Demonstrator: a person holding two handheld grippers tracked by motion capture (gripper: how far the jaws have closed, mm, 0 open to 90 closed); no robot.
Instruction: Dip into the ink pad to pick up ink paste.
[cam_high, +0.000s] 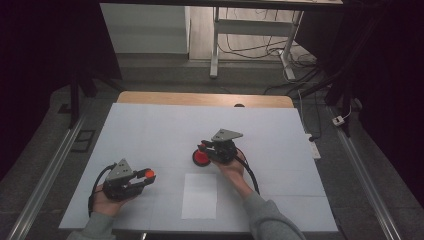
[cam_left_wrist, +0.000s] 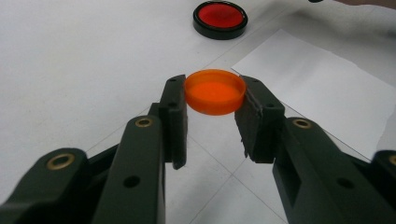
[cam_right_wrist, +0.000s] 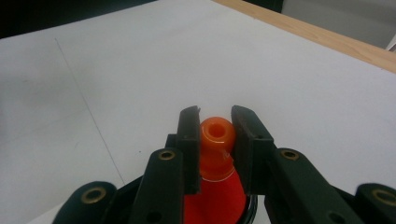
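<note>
My left gripper (cam_left_wrist: 212, 107) is clamped on an orange cap (cam_left_wrist: 215, 91), held clear above the white table (cam_high: 150, 130), near its front left. My right gripper (cam_right_wrist: 215, 135) is clamped on the orange neck of a red funnel-shaped piece (cam_right_wrist: 215, 140) seated in a black-rimmed red dish (cam_high: 201, 158) at mid-table. A white paper sheet (cam_high: 200, 196) lies just in front of the dish.
</note>
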